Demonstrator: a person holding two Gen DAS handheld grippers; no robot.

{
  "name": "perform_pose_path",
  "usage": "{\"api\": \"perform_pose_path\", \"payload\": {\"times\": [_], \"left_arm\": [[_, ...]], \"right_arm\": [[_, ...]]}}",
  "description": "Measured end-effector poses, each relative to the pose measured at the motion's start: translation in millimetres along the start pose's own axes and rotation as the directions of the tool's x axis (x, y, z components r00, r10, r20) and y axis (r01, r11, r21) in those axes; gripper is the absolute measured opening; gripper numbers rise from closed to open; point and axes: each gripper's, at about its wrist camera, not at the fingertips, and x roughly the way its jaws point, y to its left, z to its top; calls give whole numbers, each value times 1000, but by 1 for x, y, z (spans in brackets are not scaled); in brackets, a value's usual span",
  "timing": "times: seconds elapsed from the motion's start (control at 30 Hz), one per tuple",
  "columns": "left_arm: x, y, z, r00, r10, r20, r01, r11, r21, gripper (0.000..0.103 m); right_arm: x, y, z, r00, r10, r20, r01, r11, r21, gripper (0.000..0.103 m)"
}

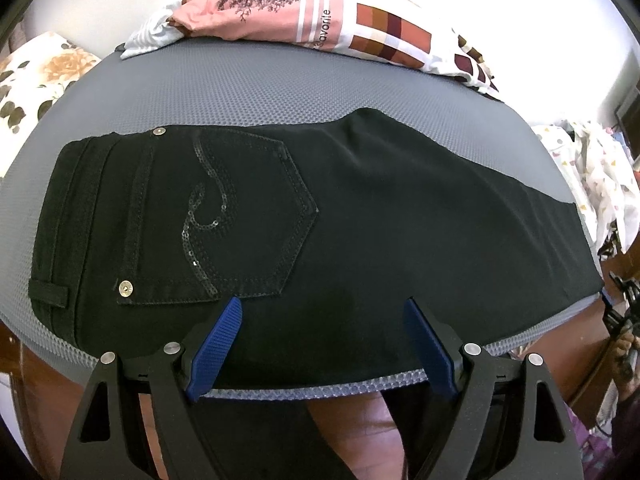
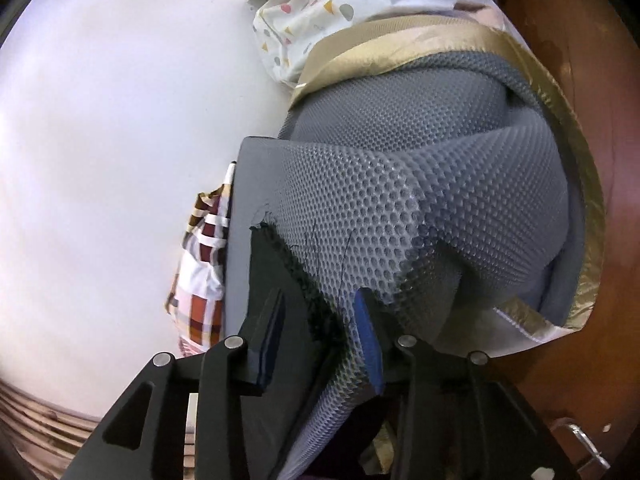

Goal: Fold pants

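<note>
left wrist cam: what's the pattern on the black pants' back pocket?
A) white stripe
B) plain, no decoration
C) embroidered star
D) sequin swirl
D: a curling line of sequins runs down the back pocket of the black pants.

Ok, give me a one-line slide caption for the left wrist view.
Open left gripper poised over black sequin-pocket pants laid flat on a grey textured mat.

Black angular linkage arms w/ triangular cutouts on left gripper (image 1: pixel 320 344), round silver pivot pins at joints, ribbed blue pads on inner finger faces. Same build on right gripper (image 2: pixel 320 336).
</note>
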Motion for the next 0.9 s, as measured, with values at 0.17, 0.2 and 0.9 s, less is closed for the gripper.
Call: {"api": "perform_pose_path", "payload": {"times": [0.17, 0.2, 0.9], "left_arm": [[0, -2, -1, 1000, -1, 3, 0, 1000, 6, 83], [0, -3, -1, 1000, 0, 1, 0, 1000, 8, 83], [-8, -9, 2, 987, 150, 64, -155, 984, 83, 83]], "right_arm": [[15, 5, -16, 999, 22, -50, -24, 999, -30, 37], [18, 8, -19, 998, 26, -54, -28, 999, -35, 37], [63, 53, -40, 987, -134, -85, 113, 970, -214, 27]]}}
